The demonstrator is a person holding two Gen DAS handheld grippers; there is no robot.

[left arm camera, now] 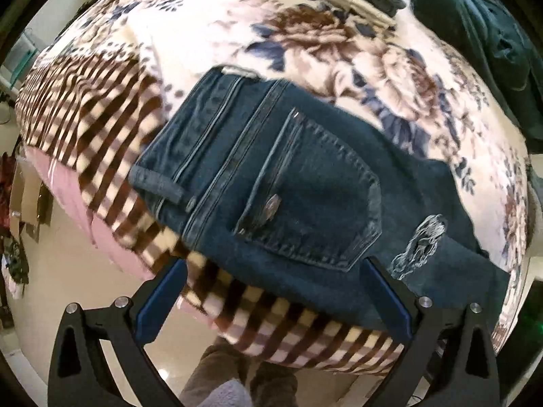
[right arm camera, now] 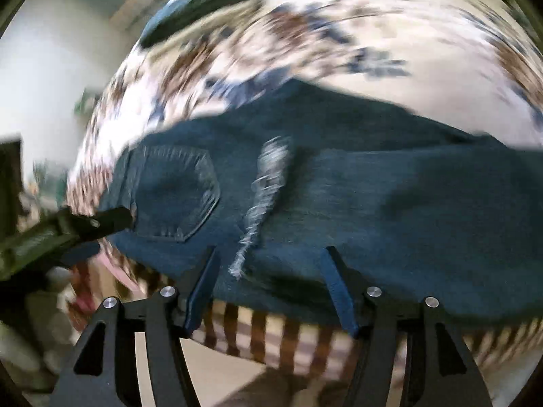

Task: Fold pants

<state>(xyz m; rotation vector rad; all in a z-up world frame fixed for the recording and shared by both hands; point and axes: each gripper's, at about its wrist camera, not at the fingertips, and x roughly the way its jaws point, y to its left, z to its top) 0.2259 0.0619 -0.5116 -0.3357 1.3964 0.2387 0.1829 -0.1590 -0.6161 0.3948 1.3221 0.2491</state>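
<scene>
Floral cream-and-brown fleece blanket (left arm camera: 339, 51) covers the bed, with a checked brown border hanging off the near edge. On it lie the dark blue distressed denim pants (left arm camera: 288, 183), waistband toward nine o'clock in the left wrist view and leg running off toward three o'clock — back pocket up, a frayed rip (left arm camera: 419, 246) just past it. At one o'clock sits a dark green garment (left arm camera: 482, 44), well apart.

The left gripper (left arm camera: 275, 271) hangs with jaws spread wide over the near hem of the seat, pinching nothing. The right gripper (right arm camera: 271, 257) is likewise spread, poised at the near edge of the thigh beside the rip (right arm camera: 264, 196); its view is motion-blurred.

Denim like this probably handles heavy and fairly stiff, holding a crease but dragging on fleece. Best grips look to be the thick waistband and the leg's seamed edge, not the fragile frayed threads.
</scene>
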